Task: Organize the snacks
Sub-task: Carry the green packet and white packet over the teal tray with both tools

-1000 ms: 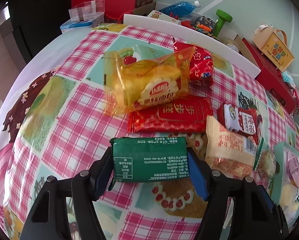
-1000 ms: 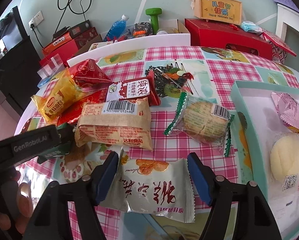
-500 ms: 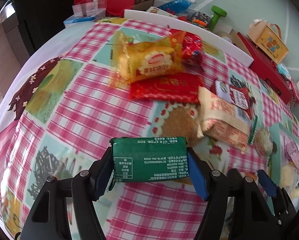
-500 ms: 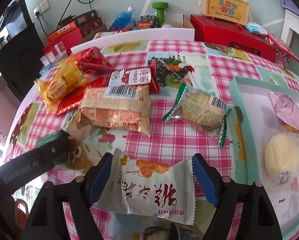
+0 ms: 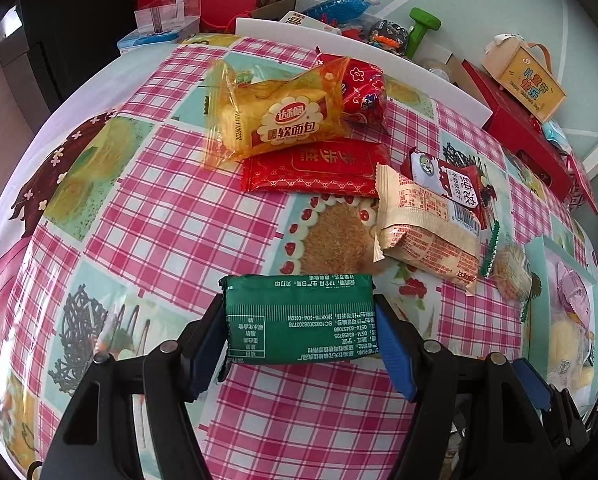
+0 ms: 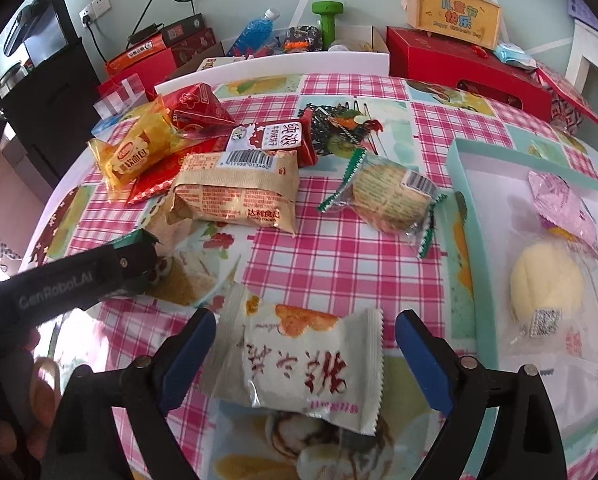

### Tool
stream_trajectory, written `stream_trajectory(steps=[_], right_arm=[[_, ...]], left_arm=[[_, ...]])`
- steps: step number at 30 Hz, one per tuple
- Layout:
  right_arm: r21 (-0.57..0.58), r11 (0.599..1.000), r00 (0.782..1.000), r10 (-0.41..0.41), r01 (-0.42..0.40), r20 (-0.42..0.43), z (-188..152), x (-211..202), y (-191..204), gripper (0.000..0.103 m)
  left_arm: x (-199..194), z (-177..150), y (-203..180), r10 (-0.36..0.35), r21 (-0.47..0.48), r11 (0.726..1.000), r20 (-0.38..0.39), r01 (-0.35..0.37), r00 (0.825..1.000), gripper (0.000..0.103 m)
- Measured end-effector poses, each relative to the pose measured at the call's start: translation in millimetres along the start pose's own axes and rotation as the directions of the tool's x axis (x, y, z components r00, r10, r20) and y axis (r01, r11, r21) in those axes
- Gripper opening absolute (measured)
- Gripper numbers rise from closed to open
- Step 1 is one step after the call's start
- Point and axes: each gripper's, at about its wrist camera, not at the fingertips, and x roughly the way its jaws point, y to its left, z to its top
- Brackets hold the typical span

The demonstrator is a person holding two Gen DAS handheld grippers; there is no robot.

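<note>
Left wrist view: the left tongs (image 5: 299, 320) are closed on a green snack packet (image 5: 299, 318), both blue pads pressed to its short ends, at lower centre of the frame above the checked surface (image 5: 147, 220). A heap of other snacks lies in the upper middle, topped by a yellow bread pack (image 5: 279, 120), and the teal tray (image 5: 539, 280) shows at the right edge. I judge this packet to be mid-carry, with the tray the likely goal; that calls for a swing to the right and a release over a bare part of the tray.

Right wrist view: the right tongs (image 6: 305, 354) stand wide apart around a white snack packet (image 6: 311, 364) at lower centre. Neither pad seems to touch it, and it appears to lie on the surface. The teal tray (image 6: 471, 216), at the right of the frame, already holds a pink-wrapped snack (image 6: 563, 208) and a pale round bun (image 6: 547, 284). The next move here, as I read it, is to close squarely on the white packet's crimped ends before lifting.
</note>
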Motion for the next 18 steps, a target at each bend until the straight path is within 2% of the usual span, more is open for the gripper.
stream_trajectory(steps=[5,10,18], right_arm=[[-0.001,1.000,1.000,-0.016,0.016,-0.012,-7.5,-6.7,-5.4,0.099],[0.046,0.999,0.997,-0.018,0.021,-0.071,-10.4,2.6,-12.6,0.099],[-0.017,0.998,0.996,-0.063,0.062,-0.067,-13.1,7.5,4.7,0.099]], left_arm=[[-0.6,0.2,-2.7,0.008,0.004,1.000,0.002,-0.008,1.000,0.071],[0.3,-0.5,-7.6,0.016,0.018,1.000,-0.001,-0.016,1.000,0.071],[3.6,-0.1,-12.5,0.030,0.032,0.999,-0.005,-0.030,1.000,0.071]])
